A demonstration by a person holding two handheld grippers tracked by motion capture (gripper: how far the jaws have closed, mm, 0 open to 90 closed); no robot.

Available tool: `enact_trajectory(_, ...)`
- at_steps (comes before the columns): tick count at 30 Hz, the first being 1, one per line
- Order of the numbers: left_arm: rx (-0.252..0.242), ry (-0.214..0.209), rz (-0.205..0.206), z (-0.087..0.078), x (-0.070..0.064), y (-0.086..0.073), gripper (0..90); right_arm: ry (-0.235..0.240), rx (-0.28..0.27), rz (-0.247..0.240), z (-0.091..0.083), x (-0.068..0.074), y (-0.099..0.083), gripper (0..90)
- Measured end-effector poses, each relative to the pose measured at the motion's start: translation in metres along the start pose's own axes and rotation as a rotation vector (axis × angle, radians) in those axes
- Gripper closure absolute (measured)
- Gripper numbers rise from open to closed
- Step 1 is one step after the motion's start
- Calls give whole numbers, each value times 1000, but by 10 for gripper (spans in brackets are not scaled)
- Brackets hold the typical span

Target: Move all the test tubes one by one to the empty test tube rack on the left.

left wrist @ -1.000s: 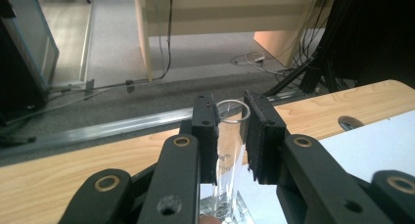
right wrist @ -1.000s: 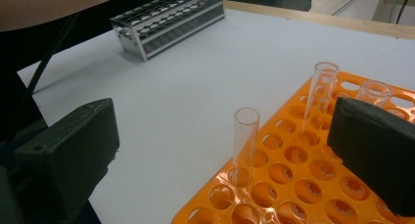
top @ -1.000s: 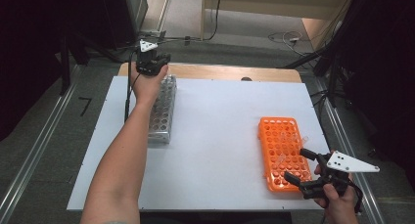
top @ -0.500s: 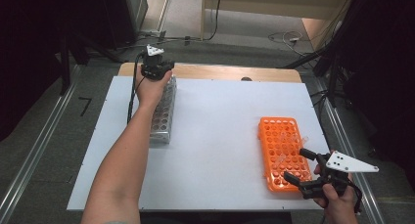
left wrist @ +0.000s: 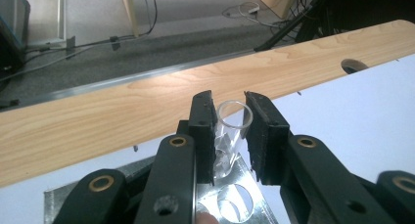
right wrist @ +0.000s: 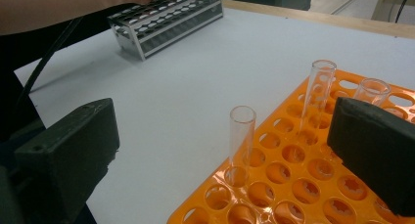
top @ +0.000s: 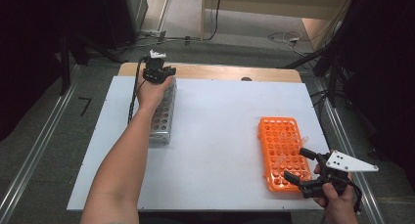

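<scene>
Overhead: white surface [top: 215, 136], metal rack [top: 164, 114] at far left, orange rack [top: 283, 153] at near right. Left tongs [left wrist: 229, 131] clamped on a clear test tube [left wrist: 230, 136] above the metal rack's far end. Right tongs [top: 298, 165] spread wide, empty, at the orange rack's near edge beside three upright tubes [right wrist: 241, 141].
</scene>
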State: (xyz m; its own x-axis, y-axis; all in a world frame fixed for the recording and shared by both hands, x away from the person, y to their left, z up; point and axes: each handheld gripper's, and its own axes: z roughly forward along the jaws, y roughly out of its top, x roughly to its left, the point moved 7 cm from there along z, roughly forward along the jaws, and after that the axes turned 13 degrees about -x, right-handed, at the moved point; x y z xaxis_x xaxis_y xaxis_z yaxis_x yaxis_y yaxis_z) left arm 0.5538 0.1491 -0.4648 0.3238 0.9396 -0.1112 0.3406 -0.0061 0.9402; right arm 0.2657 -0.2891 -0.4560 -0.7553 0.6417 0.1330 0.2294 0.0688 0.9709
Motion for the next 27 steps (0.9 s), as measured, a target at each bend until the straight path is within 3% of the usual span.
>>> enact_trajectory(5, 0, -12, -59, -3, 5, 1, 694, 0, -1, 1, 1, -2, 0, 0)
enact_trajectory(13, -40, -63, -104, -19, -1, 13, 426, -5, -2, 3, 1, -5, 0, 0)
enact_trajectory(15, -64, -74, -132, -27, -1, 17, 342, -5, -1, 4, 1, -5, -1, 0)
enact_trajectory(23, -69, -95, -102, -63, -7, 12, 106, -10, -3, 16, 3, -8, 1, 0)
enact_trajectory(27, -84, -117, -93, -83, -14, 10, 44, -11, -1, 14, 5, -10, 1, 0)
